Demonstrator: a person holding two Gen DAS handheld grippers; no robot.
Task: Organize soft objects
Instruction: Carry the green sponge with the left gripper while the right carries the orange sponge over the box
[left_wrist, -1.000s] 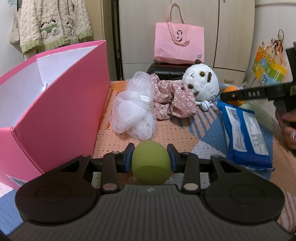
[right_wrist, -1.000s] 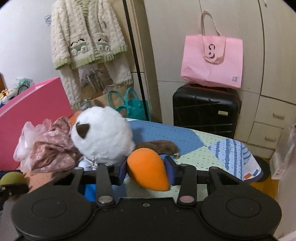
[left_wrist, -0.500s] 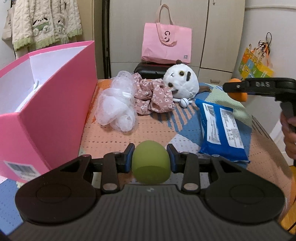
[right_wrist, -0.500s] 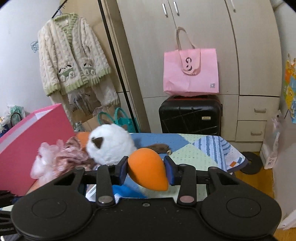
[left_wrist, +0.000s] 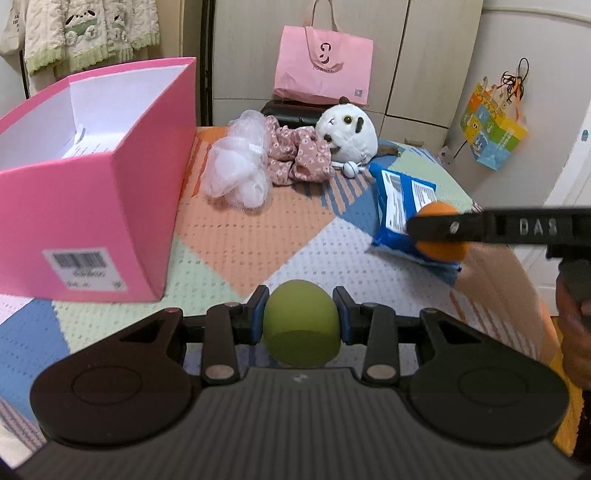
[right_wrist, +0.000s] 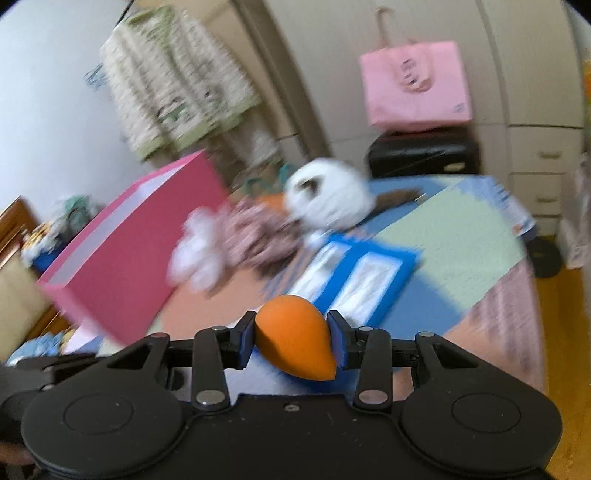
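Note:
My left gripper (left_wrist: 301, 315) is shut on a green sponge (left_wrist: 301, 328) and holds it above the quilted table, right of the open pink box (left_wrist: 85, 206). My right gripper (right_wrist: 291, 341) is shut on an orange teardrop sponge (right_wrist: 295, 343); the sponge also shows in the left wrist view (left_wrist: 441, 247) above the blue packet (left_wrist: 402, 206). A white mesh puff (left_wrist: 240, 170), a floral cloth (left_wrist: 299, 155) and a white plush toy (left_wrist: 347, 134) lie at the table's far side. The right wrist view is blurred.
A pink tote bag (left_wrist: 323, 70) sits on a black suitcase (right_wrist: 421, 155) behind the table. A knitted cardigan (left_wrist: 77, 33) hangs at the back left. A colourful bag (left_wrist: 493, 127) hangs on the right wall. The table's right edge (right_wrist: 517, 295) drops to a wooden floor.
Both grippers have pulled back and risen, so more of the table shows. My right gripper has swung left and down over the blue packet. Both sponges stay gripped.

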